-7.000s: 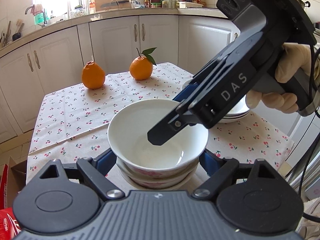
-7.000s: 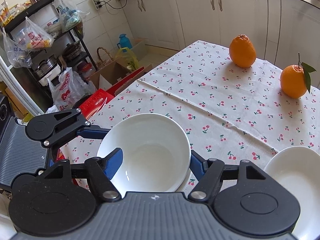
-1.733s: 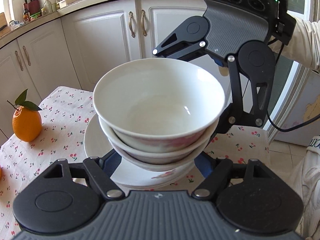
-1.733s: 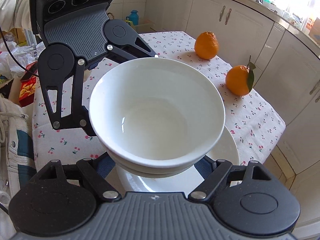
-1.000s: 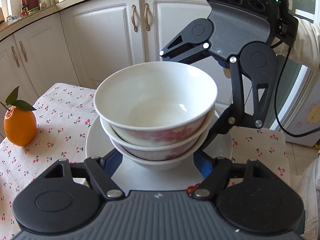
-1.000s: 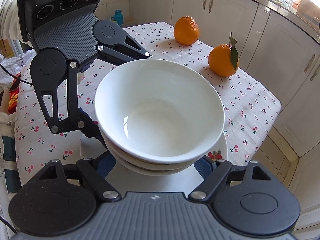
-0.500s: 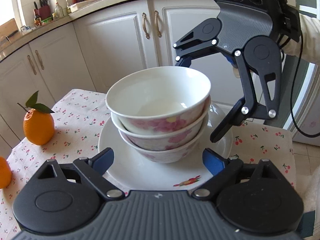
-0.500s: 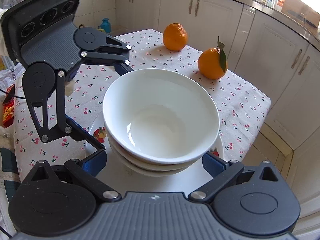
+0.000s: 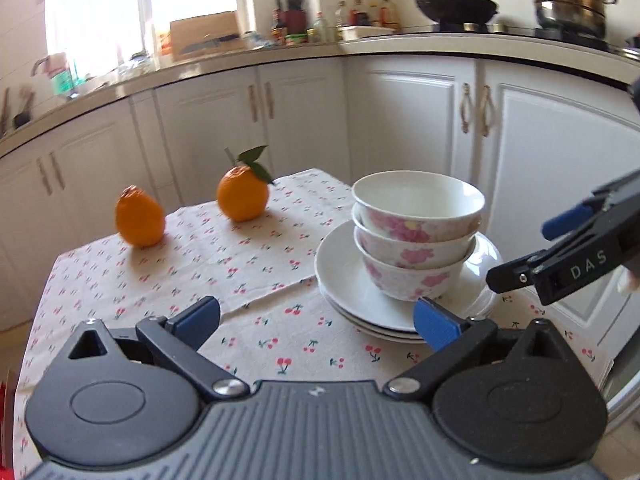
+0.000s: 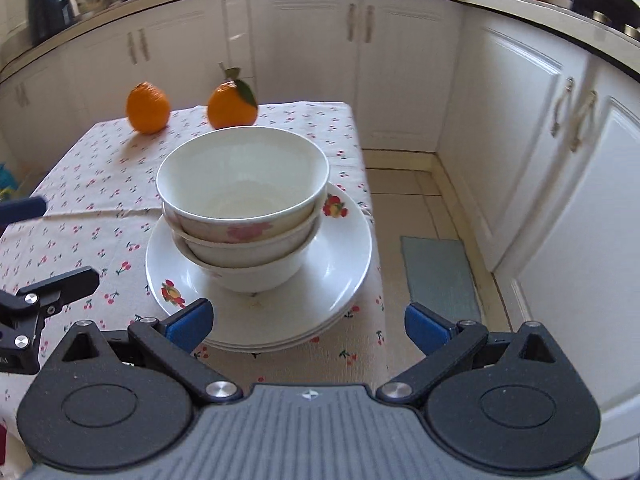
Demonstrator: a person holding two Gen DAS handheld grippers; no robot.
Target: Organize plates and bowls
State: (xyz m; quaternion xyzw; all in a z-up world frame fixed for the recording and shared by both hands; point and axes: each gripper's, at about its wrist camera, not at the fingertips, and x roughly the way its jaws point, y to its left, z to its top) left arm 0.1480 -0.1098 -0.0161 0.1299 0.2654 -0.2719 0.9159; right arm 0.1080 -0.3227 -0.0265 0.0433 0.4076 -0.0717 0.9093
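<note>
Three nested white bowls with pink flowers (image 9: 416,232) stand on a stack of white plates (image 9: 344,280) at the right end of the table; the bowl stack also shows in the right wrist view (image 10: 244,208) on the plates (image 10: 344,264). My left gripper (image 9: 316,320) is open and empty, pulled back to the left of the plates. My right gripper (image 10: 306,324) is open and empty, just short of the plates' near rim. It shows at the right of the left wrist view (image 9: 560,256).
Two oranges (image 9: 140,222) (image 9: 242,194) sit at the table's far side on the cherry-print cloth (image 9: 240,280). White cabinets (image 9: 400,120) surround the table. The table's right edge drops to the floor with a grey mat (image 10: 440,276).
Both grippers have let go of the bowl stack, opened wide and drawn back from it. The bowls now rest on the plates.
</note>
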